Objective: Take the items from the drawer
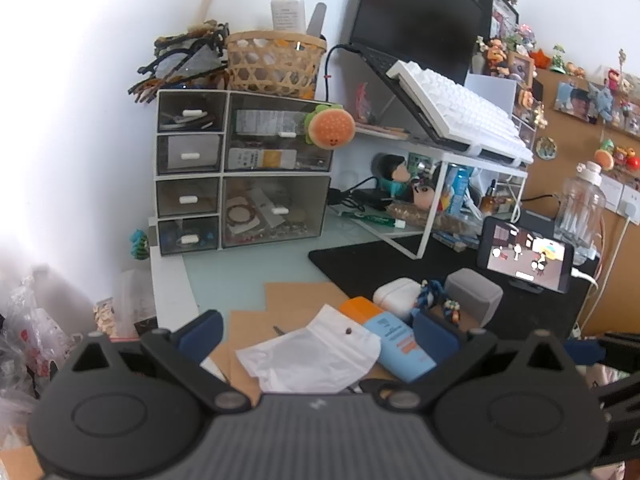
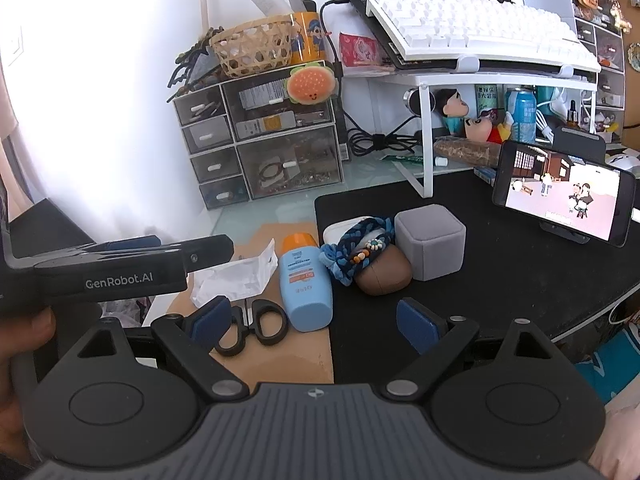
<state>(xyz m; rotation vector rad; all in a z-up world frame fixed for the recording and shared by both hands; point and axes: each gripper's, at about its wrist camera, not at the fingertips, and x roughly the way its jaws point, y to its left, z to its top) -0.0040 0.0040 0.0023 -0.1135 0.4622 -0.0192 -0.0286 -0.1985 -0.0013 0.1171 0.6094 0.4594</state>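
The clear drawer unit (image 1: pixel 240 168) stands at the back left of the desk, and every drawer I can see is shut; in the right wrist view the drawer unit (image 2: pixel 264 140) sits beyond the laid-out items. My left gripper (image 1: pixel 318 336) is open above a white plastic bag (image 1: pixel 312 352) and a blue sunscreen bottle (image 1: pixel 400 344). My right gripper (image 2: pixel 314 324) is open and empty, low over the sunscreen bottle (image 2: pixel 306 284) and black scissors (image 2: pixel 252 326). A braided blue bracelet (image 2: pixel 356 250) lies on a brown case (image 2: pixel 384 272) beside a grey box (image 2: pixel 430 242).
A phone on a stand (image 2: pixel 564 204) plays video on the black mat (image 2: pixel 520 280). A white shelf (image 2: pixel 428 136) carries a keyboard (image 2: pixel 480 28) and a laptop. A basket (image 1: pixel 276 62) and a burger plush (image 1: pixel 330 126) sit on the drawer unit. A water bottle (image 1: pixel 580 208) stands at the right.
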